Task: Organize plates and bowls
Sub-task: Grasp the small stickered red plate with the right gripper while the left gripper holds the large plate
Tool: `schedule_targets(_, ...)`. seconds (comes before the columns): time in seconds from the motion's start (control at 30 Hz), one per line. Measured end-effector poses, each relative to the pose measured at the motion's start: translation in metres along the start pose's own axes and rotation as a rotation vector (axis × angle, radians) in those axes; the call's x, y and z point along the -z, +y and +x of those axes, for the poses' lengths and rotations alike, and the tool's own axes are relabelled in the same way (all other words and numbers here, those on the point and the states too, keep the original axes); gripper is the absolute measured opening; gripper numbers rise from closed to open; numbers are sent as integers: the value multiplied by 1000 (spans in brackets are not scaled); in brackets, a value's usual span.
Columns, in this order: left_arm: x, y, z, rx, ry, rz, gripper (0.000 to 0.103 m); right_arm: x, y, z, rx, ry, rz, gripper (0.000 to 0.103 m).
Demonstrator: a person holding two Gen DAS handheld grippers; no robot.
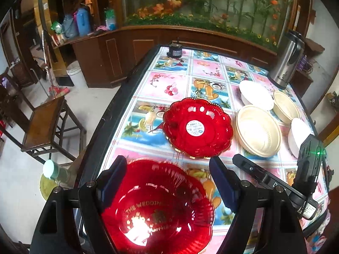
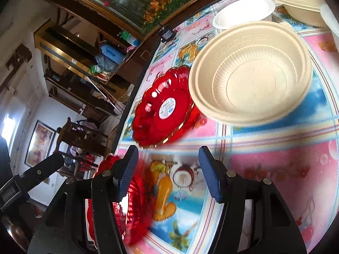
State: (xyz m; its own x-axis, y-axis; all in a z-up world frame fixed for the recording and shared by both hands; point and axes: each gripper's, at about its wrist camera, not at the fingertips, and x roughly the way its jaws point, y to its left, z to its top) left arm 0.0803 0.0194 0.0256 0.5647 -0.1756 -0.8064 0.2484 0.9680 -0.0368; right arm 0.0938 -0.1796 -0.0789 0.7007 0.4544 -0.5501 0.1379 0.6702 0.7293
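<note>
Left wrist view shows your left gripper [image 1: 168, 182] spread wide above a red scalloped plastic plate [image 1: 156, 207] at the table's [image 1: 118, 122] near edge, gripping nothing. Your right gripper [image 2: 167, 169] is likewise released, nothing between its pads.

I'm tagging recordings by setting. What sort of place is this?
Probably a home dining room: a table under a fruit-print cloth, a wooden chair beside it, and a steel thermos jug by the wood-panelled wall.

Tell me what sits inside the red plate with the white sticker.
Only a white sticker lies in the red plate; otherwise it is bare. The tablecloth under it is covered.
</note>
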Motion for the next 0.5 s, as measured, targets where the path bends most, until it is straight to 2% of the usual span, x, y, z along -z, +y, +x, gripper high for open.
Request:
schedule_targets(0.27,-47,7,35,-43,55,31,80,-8,-11,16,-71,71,87,60)
schedule_targets(0.5,-66,12,91,-42,189,-5,80,-20,-32,23,-86,91,174,60)
